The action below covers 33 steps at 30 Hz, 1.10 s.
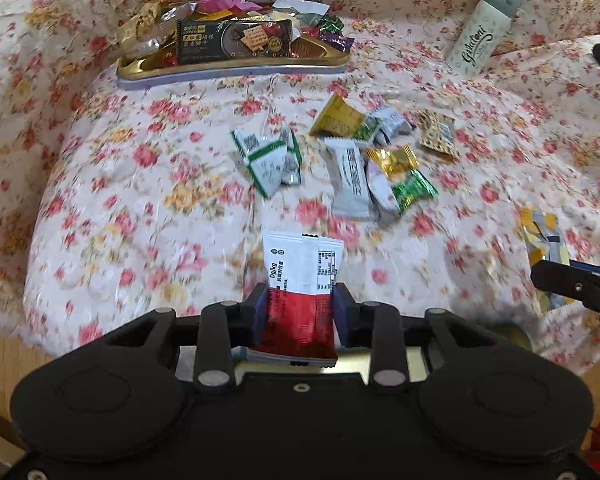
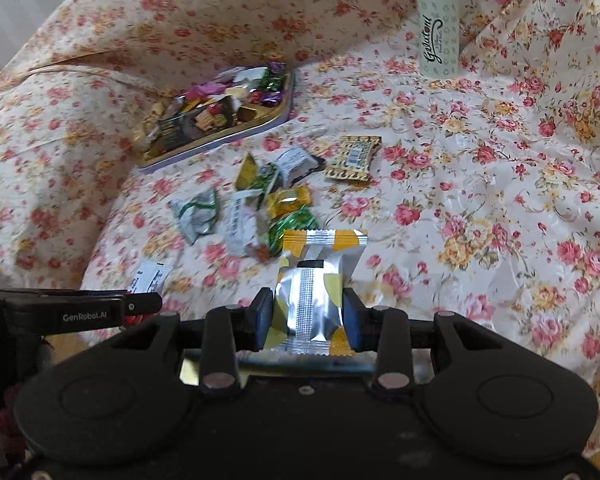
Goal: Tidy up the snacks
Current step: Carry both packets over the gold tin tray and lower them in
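Snacks lifted in both tongs, tray waiting beyond

Snacks: each hand carries one. The left tongs (image 1: 300, 308) are clenched on a red-and-white packet (image 1: 300, 284), pads pressing its sides. The right tongs (image 2: 307, 314) grasp a silver-and-yellow packet (image 2: 312, 292) the same way. Both packets stand above a flowered cloth (image 1: 120, 200); whether a counter or a bed lies under it is unclear. A loose pile (image 1: 360, 160) of wrapped sweets lies just ahead, and past it a gold tray (image 1: 228, 66), already heaped with snacks.

To do this step well, keep both grips firm, carry the packets over the pile without brushing it, and release low above a bare part of the tray, one hand at a time, so the tongs do not collide.
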{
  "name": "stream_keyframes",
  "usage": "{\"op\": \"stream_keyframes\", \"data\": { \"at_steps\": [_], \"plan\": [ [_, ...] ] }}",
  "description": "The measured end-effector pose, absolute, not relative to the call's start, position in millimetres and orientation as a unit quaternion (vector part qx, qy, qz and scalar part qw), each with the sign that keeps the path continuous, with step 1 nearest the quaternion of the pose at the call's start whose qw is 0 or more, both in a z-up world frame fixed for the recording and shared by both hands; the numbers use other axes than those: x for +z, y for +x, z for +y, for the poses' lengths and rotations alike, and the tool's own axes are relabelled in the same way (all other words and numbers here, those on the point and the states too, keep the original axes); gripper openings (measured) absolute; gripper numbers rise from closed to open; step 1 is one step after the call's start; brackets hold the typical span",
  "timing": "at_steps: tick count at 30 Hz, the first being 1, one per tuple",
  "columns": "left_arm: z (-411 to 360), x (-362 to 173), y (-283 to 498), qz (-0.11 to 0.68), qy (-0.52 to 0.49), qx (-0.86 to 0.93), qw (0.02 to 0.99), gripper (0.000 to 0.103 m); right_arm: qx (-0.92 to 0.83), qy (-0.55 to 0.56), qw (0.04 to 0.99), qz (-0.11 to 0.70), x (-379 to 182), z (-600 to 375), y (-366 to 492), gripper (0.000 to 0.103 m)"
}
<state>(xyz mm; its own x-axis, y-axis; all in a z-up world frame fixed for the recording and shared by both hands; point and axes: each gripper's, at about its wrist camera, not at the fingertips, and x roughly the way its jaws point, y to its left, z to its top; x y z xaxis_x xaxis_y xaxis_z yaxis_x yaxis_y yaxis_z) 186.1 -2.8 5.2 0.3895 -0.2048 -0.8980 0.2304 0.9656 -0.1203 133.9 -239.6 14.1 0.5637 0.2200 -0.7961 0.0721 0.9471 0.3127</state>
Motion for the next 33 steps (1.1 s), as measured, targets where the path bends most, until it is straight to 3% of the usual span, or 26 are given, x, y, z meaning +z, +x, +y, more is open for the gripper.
{"op": "stream_keyframes", "data": {
  "at_steps": [8, 18, 33],
  "plan": [
    [12, 11, 142, 0.555, 0.007, -0.130, 0.822, 0.043, 0.057, 0.149, 0.861, 0.483, 19, -231, 88, 0.039],
    [23, -13, 98, 0.608, -0.007, -0.128, 0.783, 0.043, 0.087, 0.155, 0.800, 0.573, -9, -216, 41, 0.039],
    [32, -49, 74, 0.658, -0.019, -0.101, 0.746, 0.043, 0.093, 0.151, 0.743, 0.646, -44, -211, 25, 0.039]
  ]
}}
